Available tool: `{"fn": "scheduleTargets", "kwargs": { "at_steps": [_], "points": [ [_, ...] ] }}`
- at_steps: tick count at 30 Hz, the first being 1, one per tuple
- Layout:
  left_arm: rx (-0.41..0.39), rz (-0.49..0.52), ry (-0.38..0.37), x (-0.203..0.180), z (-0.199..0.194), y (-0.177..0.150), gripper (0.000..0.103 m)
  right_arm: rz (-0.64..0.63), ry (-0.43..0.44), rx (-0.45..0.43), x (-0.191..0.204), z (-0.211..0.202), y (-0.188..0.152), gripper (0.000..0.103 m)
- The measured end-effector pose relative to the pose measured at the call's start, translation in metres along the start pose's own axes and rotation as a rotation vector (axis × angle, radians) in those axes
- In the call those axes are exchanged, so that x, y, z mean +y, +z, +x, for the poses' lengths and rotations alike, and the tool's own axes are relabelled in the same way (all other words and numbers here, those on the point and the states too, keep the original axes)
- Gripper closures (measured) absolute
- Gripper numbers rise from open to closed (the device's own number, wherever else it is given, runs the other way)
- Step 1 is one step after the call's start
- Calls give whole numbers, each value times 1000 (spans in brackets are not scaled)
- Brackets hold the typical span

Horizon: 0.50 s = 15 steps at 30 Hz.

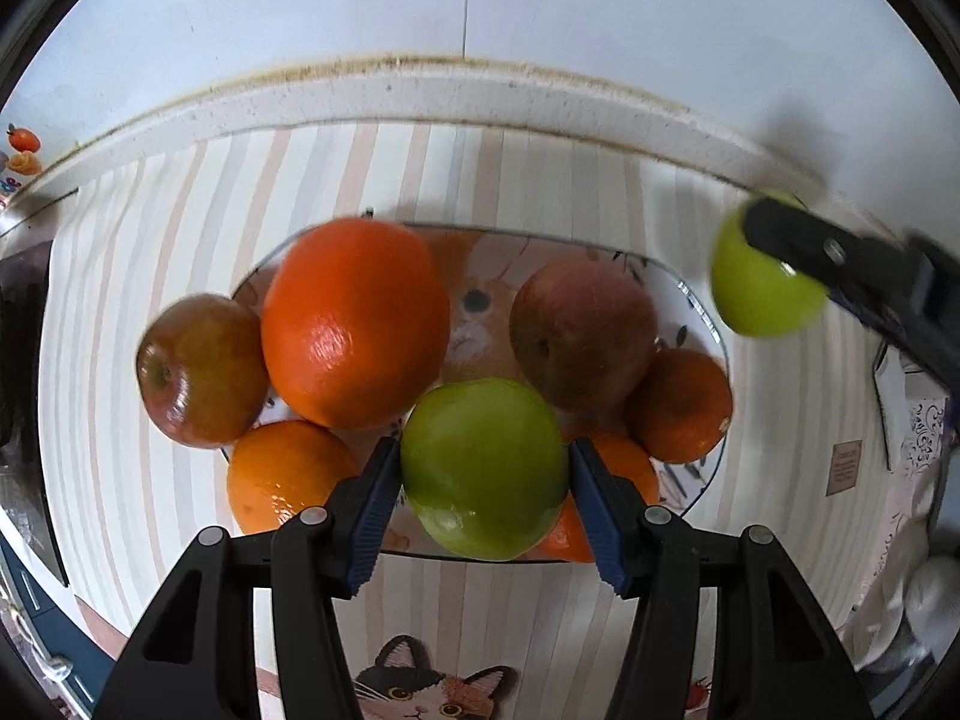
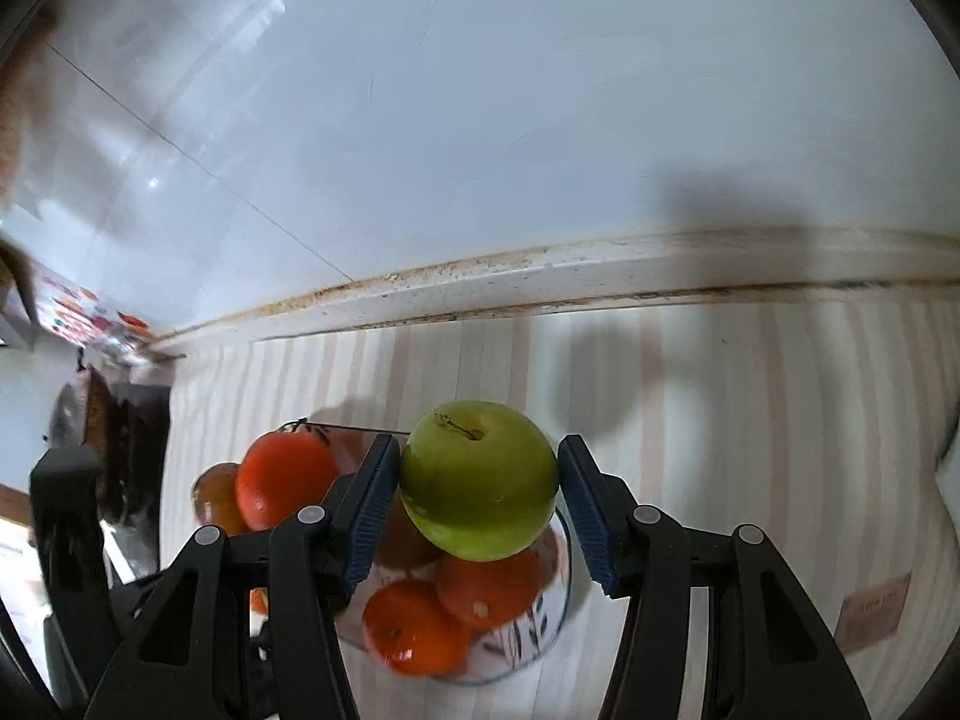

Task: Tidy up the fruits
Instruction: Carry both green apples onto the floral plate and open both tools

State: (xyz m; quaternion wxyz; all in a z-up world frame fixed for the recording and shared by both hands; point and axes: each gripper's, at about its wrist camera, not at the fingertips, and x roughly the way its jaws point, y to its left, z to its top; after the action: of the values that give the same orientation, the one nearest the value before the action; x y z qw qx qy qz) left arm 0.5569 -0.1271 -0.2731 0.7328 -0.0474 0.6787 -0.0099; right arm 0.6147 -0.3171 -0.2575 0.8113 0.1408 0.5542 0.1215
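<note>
My left gripper [image 1: 485, 495] is shut on a green apple [image 1: 485, 468] and holds it over the near part of a patterned plate [image 1: 699, 306]. The plate holds a big orange [image 1: 355, 324], two red apples [image 1: 201, 369] [image 1: 582, 336] and several small oranges [image 1: 681, 414]. My right gripper [image 2: 479, 489] is shut on a second green apple [image 2: 479, 480], stem up, held above the plate [image 2: 555, 612] and its oranges [image 2: 414, 627]. That apple also shows at the right of the left wrist view [image 1: 765, 276].
The plate stands on a striped tablecloth [image 1: 150, 252] with a cat picture [image 1: 429, 687] near the front. A white ledge [image 1: 420, 96] and a white wall run along the back. Dark objects stand at the far left [image 2: 120, 450].
</note>
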Motion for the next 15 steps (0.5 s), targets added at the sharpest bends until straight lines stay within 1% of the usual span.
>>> {"fn": "scheduleTargets", "kwargs": {
  "at_steps": [3, 5, 6, 7, 9, 11, 13, 15],
  "points": [
    [41, -7, 16, 1, 11, -3, 48, -37, -22, 30, 5, 16, 0, 46],
    [36, -18, 29, 4, 11, -4, 49, -45, -26, 52, 6, 27, -4, 46],
    [42, -18, 37, 5, 11, -4, 49, -49, -32, 47, 6, 29, -6, 46],
    [43, -21, 32, 7, 11, -3, 48, -54, -38, 52, 6, 31, -8, 46],
    [44, -34, 7, 10, 10, -2, 43, -43, -29, 59, 4, 35, -9, 46],
    [44, -42, -16, 11, 10, -1, 34, -46, -23, 64, 3, 35, -10, 45],
    [46, -47, -33, 11, 9, 0, 28, -54, -20, 70, 2, 34, -11, 45],
    [39, -53, -40, 11, 6, 0, 25, -48, -15, 77, 1, 36, -10, 45]
  ]
}}
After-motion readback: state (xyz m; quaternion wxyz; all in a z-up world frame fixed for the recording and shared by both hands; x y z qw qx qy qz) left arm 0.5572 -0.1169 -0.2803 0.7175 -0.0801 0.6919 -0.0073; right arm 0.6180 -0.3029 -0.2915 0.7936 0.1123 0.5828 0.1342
